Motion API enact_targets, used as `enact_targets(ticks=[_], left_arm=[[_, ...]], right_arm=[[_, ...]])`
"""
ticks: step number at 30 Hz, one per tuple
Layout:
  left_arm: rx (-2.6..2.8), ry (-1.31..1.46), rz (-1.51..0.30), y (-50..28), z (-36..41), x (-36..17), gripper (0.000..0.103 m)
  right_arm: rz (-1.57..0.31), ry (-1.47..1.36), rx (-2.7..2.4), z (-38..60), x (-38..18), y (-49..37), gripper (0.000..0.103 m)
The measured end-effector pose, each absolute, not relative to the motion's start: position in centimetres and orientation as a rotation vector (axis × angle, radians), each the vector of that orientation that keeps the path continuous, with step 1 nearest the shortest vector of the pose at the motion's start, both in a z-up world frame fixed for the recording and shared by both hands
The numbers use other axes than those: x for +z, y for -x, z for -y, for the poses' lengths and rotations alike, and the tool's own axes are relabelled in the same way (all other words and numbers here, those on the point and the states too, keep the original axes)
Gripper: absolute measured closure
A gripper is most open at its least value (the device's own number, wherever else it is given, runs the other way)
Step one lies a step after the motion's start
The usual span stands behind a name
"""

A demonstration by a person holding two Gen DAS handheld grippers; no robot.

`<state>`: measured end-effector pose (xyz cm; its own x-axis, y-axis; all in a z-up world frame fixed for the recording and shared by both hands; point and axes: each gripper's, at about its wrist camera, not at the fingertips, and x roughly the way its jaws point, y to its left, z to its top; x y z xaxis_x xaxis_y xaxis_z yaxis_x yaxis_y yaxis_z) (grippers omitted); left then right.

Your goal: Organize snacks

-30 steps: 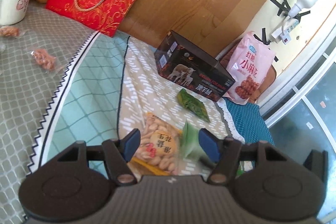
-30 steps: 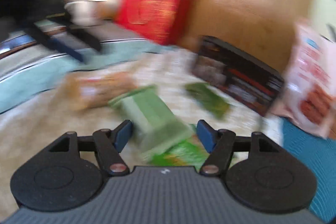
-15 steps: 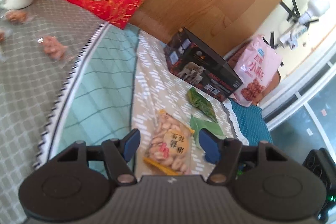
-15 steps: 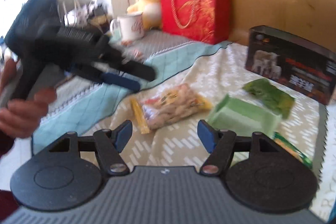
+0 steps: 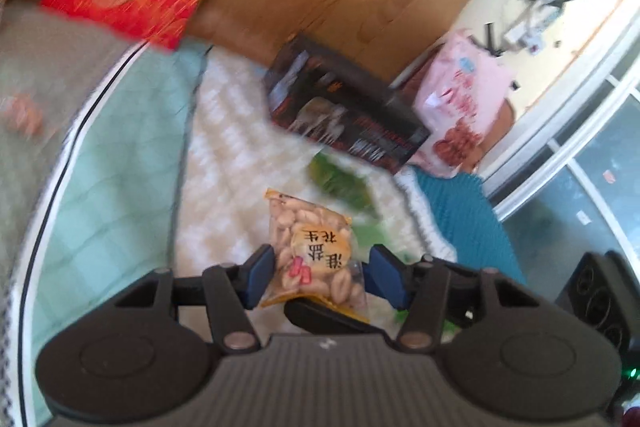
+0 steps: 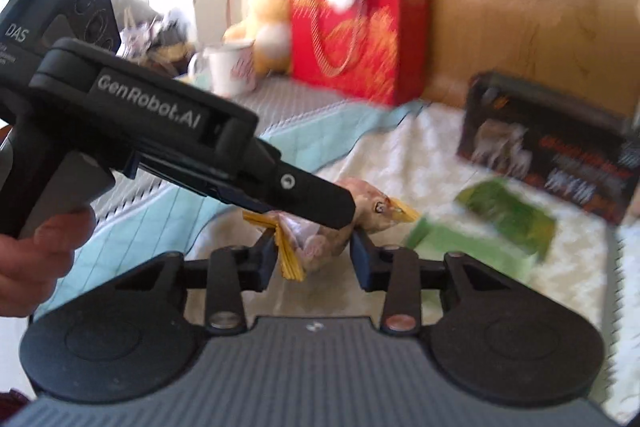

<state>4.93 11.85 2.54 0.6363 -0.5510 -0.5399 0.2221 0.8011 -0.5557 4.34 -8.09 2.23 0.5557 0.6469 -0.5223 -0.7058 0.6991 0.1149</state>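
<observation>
Both my tongs have just closed in on the peanut packet (image 5: 316, 255), which a moment ago lay loose on the bed. The left tongs (image 5: 322, 277) are closing around its lower end, and the left pad looks pressed to it. The right tongs (image 6: 314, 261) are closing on its yellow crimped end, so the pickup seems under way. Just beyond lie a pale green packet (image 6: 460, 243) and a darker green packet (image 6: 508, 215). Farther off, the black box (image 5: 344, 115) stands beside a pink bag (image 5: 460, 99). A red gift bag (image 6: 356, 39) stands at the back. Nothing blocks the lift.
</observation>
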Motion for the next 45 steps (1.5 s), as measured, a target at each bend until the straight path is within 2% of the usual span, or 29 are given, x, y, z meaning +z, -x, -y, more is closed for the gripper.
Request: enact_targets(ticks=[9,16,18,20,27,33,38,41,44,45], left_arm=[[-0.553,0.344,-0.640,-13.9,-4.9,9.5,0.050],[-0.513,0.338,-0.670,-22.6,0.1,9.5,0.049],[-0.483,0.336,-0.699,-24.2,1.0,8.3,0.044],[-0.469,0.342,-0.750,-25.2,1.4,6.9,0.044],[-0.498,0.392,-0.682,-20.6,-3.6,6.9,0.044],[-0.469,0.455,-0.779,-17.5,-7.8,3.6,0.044],[-0.477,0.548,-0.922,-17.9,-7.8,-0.4,0.045],[-0.493,0.590,-0.914,-18.0,-7.2,-0.6,0.044],[-0.513,0.625,-0.924,-18.2,-6.1,-0.6,0.046],[-0.505,0.610,-0.916,-18.3,-5.7,-0.4,0.050]], right_arm=[[-0.375,0.102,0.606,12.7,6.8,-10.0,0.061],[-0.396,0.083,0.506,15.5,6.7,-18.3,0.060],[-0.414,0.088,0.474,15.8,5.9,-20.0,0.051],[-0.417,0.139,0.389,15.8,4.9,-20.9,0.044],[-0.432,-0.033,0.392,19.6,5.0,-16.9,0.044],[-0.687,-0.299,0.532,21.5,1.8,-15.0,0.045],[-0.804,-0.389,0.565,20.2,-0.2,-15.6,0.045],[-0.795,-0.434,0.570,20.6,0.1,-14.7,0.045],[-0.799,-0.494,0.570,22.0,-0.1,-14.6,0.047],[-0.800,-0.510,0.573,22.2,-0.2,-14.8,0.048]])
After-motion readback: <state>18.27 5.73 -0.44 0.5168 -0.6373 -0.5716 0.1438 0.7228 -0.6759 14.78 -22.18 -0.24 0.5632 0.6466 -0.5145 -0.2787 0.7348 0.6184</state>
